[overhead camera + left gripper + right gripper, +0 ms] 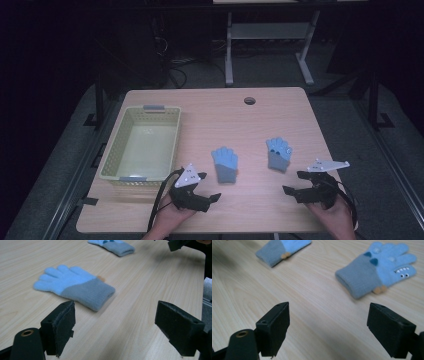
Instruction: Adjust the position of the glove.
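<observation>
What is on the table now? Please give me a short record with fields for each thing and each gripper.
table: light wood table, with a round hole near its far edge
basket: pale yellow basket at the left, nothing inside
left glove: blue and grey glove, plain side up, flat
right glove: blue and grey glove, monster face up, flat
left gripper: open, holding nothing
right gripper: open, holding nothing

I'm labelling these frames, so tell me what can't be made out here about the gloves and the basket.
- Left glove: its underside is hidden in the high view and left gripper view; it lies flat.
- Right glove: its face pattern is too small in the high view.
- Basket: near wall's inner face is hidden by its rim in the high view.
</observation>
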A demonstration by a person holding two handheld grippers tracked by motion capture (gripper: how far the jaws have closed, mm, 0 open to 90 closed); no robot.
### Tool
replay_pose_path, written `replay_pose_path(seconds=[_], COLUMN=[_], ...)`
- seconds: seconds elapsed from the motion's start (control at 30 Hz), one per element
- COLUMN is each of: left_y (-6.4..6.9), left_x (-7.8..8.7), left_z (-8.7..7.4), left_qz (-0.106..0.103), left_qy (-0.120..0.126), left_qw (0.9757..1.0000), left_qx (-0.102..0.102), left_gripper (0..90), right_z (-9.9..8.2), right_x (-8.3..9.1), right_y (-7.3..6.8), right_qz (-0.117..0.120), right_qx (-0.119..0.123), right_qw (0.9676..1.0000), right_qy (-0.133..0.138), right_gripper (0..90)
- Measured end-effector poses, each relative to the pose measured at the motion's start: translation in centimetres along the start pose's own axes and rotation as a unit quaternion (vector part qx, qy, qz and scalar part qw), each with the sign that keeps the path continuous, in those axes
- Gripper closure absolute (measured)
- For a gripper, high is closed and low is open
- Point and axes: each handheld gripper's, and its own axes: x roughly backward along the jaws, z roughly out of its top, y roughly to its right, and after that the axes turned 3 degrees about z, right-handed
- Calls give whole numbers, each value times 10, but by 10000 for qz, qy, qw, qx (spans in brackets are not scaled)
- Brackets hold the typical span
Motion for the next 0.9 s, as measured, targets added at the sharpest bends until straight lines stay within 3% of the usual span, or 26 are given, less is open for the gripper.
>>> replay_pose_path(seconds=[0.23, 0.47, 0.73, 0.9], left_y=[-2, -5, -4, -5], left_x=[3, 7, 9, 7], left_z=[3, 2, 3, 4], left_qz=[33, 86, 138, 139], left_qy=[46, 96, 174, 156], left_qw=[10000, 9999, 9998, 9998], left_qx=[-33, 19, -10, -30], left_gripper=[163, 163, 163, 163], right_z=[32, 58, 84, 95], right_x=[-18, -24, -35, -51], right_y=[4, 10, 29, 41], right_qz=[91, 66, -16, -112], right_qx=[127, 304, 202, 183], right_qw=[9991, 9978, 9971, 9944], right_qy=[-394, -585, -739, -1039], right_gripper=[184, 191, 221, 248])
